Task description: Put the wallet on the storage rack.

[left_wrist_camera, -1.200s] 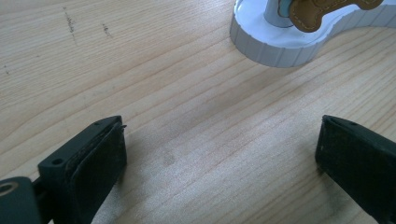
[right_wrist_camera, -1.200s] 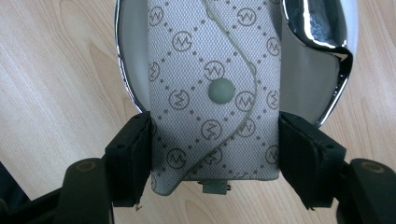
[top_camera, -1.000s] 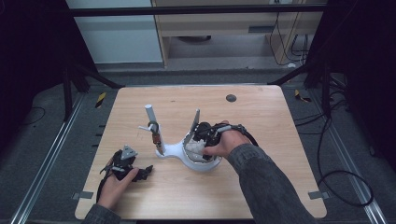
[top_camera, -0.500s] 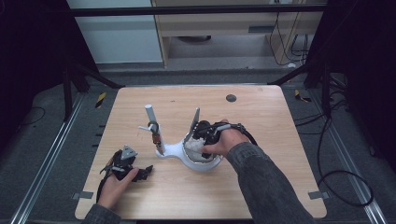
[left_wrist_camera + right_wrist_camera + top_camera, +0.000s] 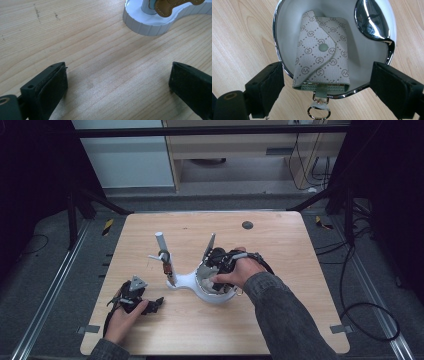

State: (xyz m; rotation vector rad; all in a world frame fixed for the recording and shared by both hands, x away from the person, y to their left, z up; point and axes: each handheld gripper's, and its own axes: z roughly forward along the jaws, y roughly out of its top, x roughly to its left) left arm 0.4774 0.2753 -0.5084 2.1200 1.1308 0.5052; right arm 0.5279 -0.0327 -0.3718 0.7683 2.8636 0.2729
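One key pouch [image 5: 322,52] lay in the white dish [image 5: 287,15], freshly released.

Right gripper [image 5: 327,87] hung just over the dish's near rim, its fingers [image 5: 265,86] having just been opening and now spread clear of the patterned pouch, whose ring hung outside that rim. To finish well, it likely needed to lift straight off the dish without snagging the ring. Left gripper [image 5: 117,82] rested on the surface [image 5: 82,45] near the dish stand's base [image 5: 150,25], fingers wide apart and empty.
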